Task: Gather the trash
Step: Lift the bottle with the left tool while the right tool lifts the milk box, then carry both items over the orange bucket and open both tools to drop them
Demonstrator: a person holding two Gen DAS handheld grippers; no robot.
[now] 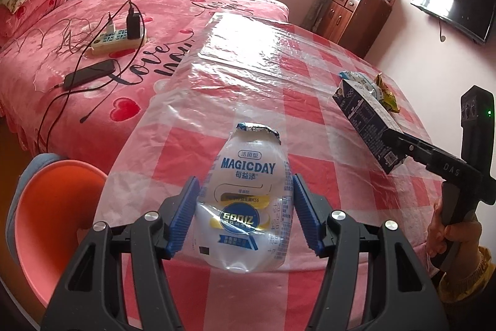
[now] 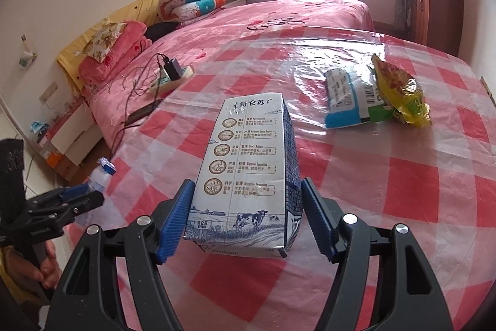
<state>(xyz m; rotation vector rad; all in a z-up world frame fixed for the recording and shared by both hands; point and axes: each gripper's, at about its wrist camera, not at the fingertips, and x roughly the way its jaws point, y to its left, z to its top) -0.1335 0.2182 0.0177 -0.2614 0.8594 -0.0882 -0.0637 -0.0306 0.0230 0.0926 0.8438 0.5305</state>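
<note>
My left gripper [image 1: 245, 194] is shut on a clear plastic MAGICDAY drink bottle [image 1: 248, 191] with a torn foil lid, held above the table's near edge. My right gripper [image 2: 246, 197] is shut on a white and blue milk carton [image 2: 248, 166], held above the checked tablecloth; the carton also shows at the right of the left wrist view [image 1: 369, 120]. The bottle shows small at the left of the right wrist view [image 2: 99, 176]. A blue and white wrapper [image 2: 347, 98] and a yellow snack bag [image 2: 400, 92] lie together on the table at the far right.
The round table [image 2: 403, 191] has a red and white checked cloth under clear plastic. An orange stool [image 1: 59, 207] stands left of it. A pink bed [image 1: 93, 51] behind holds a power strip [image 1: 117, 39], cables and a phone [image 1: 90, 76]. A wooden cabinet [image 1: 353, 11] stands at the back.
</note>
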